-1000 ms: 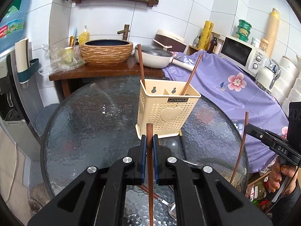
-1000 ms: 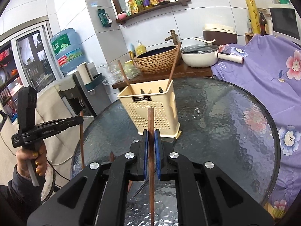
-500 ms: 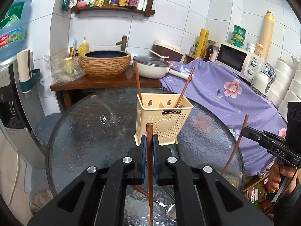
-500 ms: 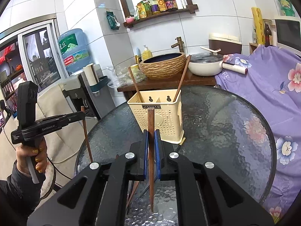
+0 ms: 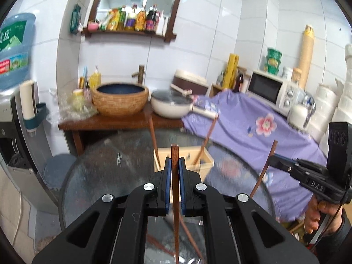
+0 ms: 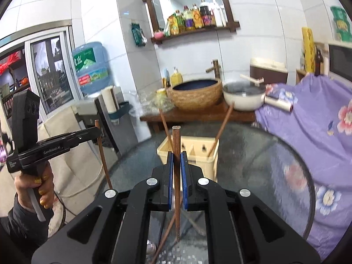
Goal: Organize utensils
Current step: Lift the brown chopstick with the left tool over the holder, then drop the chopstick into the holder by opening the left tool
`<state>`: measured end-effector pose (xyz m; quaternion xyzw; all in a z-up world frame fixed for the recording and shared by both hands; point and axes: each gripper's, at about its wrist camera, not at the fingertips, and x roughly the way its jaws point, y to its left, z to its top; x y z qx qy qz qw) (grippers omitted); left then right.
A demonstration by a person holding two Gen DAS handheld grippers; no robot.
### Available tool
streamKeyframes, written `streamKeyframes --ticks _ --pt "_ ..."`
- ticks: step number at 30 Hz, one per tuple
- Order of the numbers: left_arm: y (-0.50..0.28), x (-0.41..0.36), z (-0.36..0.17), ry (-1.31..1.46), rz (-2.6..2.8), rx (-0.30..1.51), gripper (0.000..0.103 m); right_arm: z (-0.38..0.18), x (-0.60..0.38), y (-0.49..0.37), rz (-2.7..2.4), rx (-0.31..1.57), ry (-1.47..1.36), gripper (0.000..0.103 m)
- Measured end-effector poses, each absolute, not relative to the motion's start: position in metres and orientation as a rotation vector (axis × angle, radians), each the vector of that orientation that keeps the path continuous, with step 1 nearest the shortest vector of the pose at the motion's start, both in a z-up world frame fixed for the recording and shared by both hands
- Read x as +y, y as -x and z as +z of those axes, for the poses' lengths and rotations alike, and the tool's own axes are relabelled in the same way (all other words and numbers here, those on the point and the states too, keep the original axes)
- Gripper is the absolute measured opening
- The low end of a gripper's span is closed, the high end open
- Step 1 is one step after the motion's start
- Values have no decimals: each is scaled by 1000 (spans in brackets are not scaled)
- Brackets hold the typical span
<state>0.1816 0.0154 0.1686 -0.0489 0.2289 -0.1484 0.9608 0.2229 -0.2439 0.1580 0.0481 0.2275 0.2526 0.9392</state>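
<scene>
Left gripper (image 5: 173,165) is pinched on a brown chopstick (image 5: 175,198), which stands upright between the blue pads (image 5: 167,184) with its blunt end above the fingertips. Right gripper (image 6: 176,160) clamps a second chopstick (image 6: 176,176) in the same upright way; its lower tip hangs over the round glass table (image 6: 275,165). Directly ahead of both grippers stands the cream utensil holder (image 6: 193,154), already containing two leaning chopsticks (image 6: 222,129), one in the left compartment and one in the right. Below and behind the fingertips, loose chopsticks (image 6: 167,231) lie on the glass; motion blur hides further detail there. Beyond the holder, a wooden counter (image 5: 114,122) carries a woven basin (image 5: 120,99) and a white lidded pan (image 5: 170,106); a purple floral cloth (image 5: 253,132) drapes to the right, with a microwave (image 5: 267,90) behind it. Nothing stands between either gripper and the holder's open top. Compared with one second earlier, both grippers have risen: the holder sits lower and smaller in each view, partly hidden behind the fingers, and the wall shelf of bottles (image 5: 132,22) is now fully in frame.
</scene>
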Motion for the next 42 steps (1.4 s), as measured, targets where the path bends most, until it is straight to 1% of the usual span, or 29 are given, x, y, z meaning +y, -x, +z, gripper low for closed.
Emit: streamKeyframes --ticks 10,16,19,21,28,33,42 --pt "-238 8 249 193 -228 323 7 232 -224 -273 427 337 -101 7" --pt "-284 1 264 224 -159 301 7 258 -208 -309 352 270 -92 7" --pt "-300 -5 257 205 -115 275 7 252 -200 -326 319 255 -78 7" --pt "-306 -8 248 199 -110 265 7 237 -197 -338 305 268 -87 7" --pt "-320 -11 194 209 -50 296 7 177 -199 -362 302 363 -115 7" --pt "-322 -12 165 176 -51 326 7 146 -200 -363 295 405 -96 7" --pt "-327 -20 130 151 -81 404 7 122 -203 -362 290 436 -96 8"
